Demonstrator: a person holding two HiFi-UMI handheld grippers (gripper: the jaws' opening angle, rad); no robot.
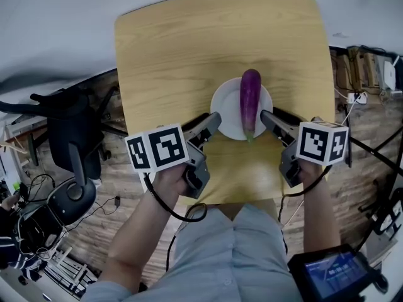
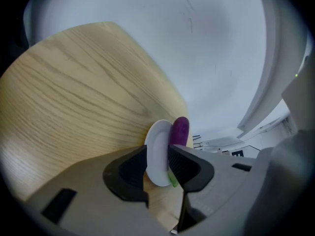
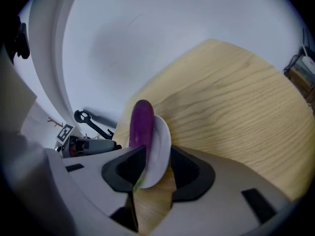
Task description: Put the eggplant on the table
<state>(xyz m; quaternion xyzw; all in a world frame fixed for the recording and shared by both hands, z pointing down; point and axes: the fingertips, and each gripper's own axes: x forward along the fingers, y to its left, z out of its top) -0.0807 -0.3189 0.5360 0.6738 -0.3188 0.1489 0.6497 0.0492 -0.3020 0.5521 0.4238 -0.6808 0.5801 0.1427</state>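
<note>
eggplant [image 1: 250,102] lies lengthwise on the white plate [image 1: 223,112] on the table [image 1: 170,61], just beyond both sets of fingers. left gripper [image 1: 206,126] and right gripper [image 1: 272,121] flank the plate's near edge, jaws wide apart, gripping nothing. only the head view catches the screen [image 1: 334,274] near right

We record the table [image 1: 164,55] as pale wood grain, smooth, faint sheen. The plate [image 1: 223,109] looks white, glossy, ceramic-like. The eggplant [image 1: 250,96] skin is smooth and shiny. Left gripper [image 2: 157,163] and right gripper [image 3: 156,163]: matt grey plastic shells, black ribbed pads [image 2: 181,165].
</note>
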